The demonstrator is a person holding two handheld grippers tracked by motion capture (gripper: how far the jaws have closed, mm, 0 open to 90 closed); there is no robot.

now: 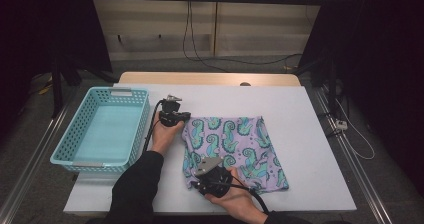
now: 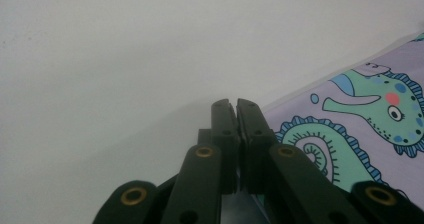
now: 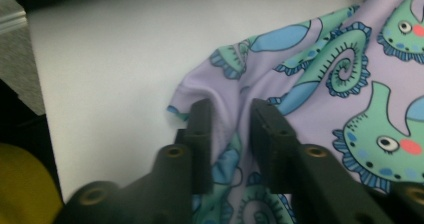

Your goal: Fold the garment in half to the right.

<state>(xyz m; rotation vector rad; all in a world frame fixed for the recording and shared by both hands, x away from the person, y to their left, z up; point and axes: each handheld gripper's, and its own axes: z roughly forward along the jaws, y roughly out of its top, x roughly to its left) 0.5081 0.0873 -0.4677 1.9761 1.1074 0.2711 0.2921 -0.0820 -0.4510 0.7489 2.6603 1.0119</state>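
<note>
We work at a white tabletop (image 1: 300,134) with a lilac cloth (image 1: 235,151) printed with green and blue seahorses spread on it, right of the middle and towards our near edge. It lies mostly flat, roughly square, with a small rumple at its near left corner.

Our left gripper (image 1: 172,115) sits at the cloth's far left corner, just beside its edge. In the left gripper view the left gripper (image 2: 234,104) has its jaws pressed together, tip to tip, with nothing visible between them; the cloth (image 2: 360,129) lies just to their right, and bare tabletop (image 2: 125,59) stretches ahead.

Our right gripper (image 1: 212,176) rests over the cloth's near left corner. In the right gripper view the right gripper (image 3: 231,119) has its jaws a little apart, with a raised fold of the cloth (image 3: 320,64) bunched up in the gap between them. The fabric fills that gap, and the jaws appear to pinch it, right at the corner where the cloth meets the tabletop (image 3: 115,64).

A light blue plastic basket (image 1: 140,129) stands at the left end of the tabletop, well apart from the cloth, just left of our left hand (image 1: 165,134).
</note>
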